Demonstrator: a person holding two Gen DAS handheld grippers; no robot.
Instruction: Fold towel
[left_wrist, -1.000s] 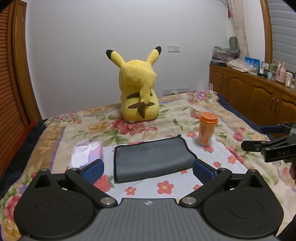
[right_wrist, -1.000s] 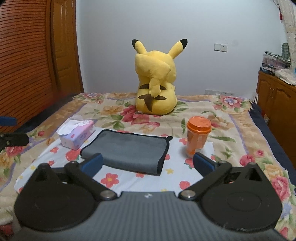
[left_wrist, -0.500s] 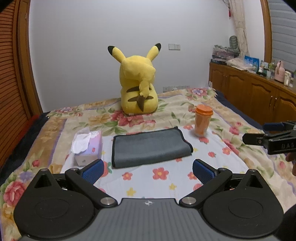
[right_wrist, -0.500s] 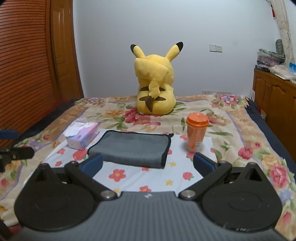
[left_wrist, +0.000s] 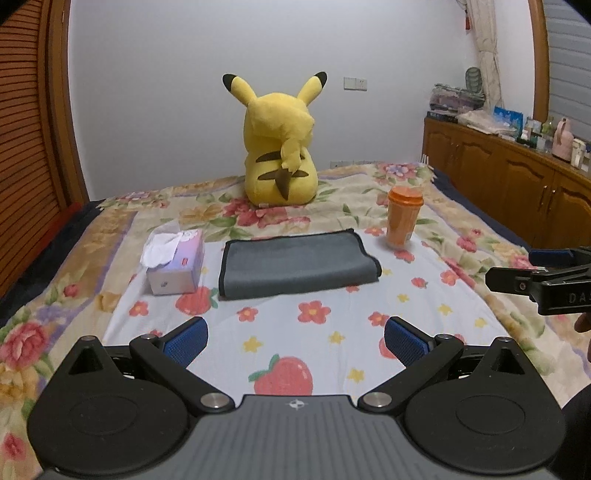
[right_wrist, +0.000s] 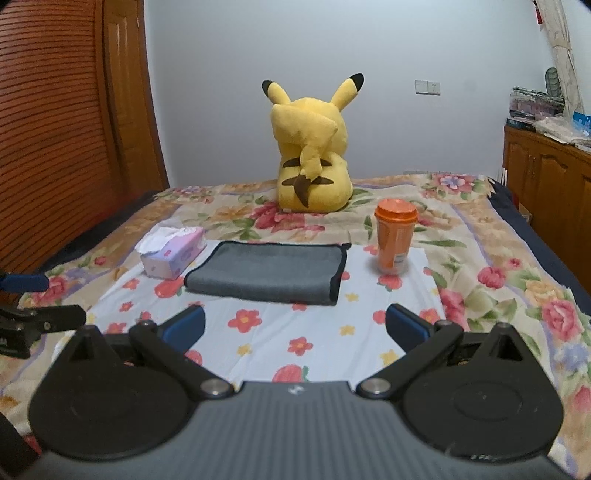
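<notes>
A grey towel (left_wrist: 295, 264) with black trim lies folded flat on the flowered white sheet in the middle of the bed; it also shows in the right wrist view (right_wrist: 267, 271). My left gripper (left_wrist: 295, 341) is open and empty, held back from the towel's near edge. My right gripper (right_wrist: 295, 328) is open and empty too, also short of the towel. The right gripper's fingers (left_wrist: 517, 282) show at the right edge of the left wrist view. The left gripper's fingers (right_wrist: 44, 321) show at the left edge of the right wrist view.
A tissue box (left_wrist: 177, 260) sits left of the towel. An orange lidded cup (left_wrist: 402, 221) stands to its right. A yellow Pikachu plush (left_wrist: 282, 147) sits behind. A wooden cabinet (left_wrist: 517, 184) lines the right wall; a wooden door (right_wrist: 55, 129) is at the left.
Both grippers have pulled back from the towel and the bed's middle, so the towel looks smaller and farther. Both stay open. The towel has not moved.
</notes>
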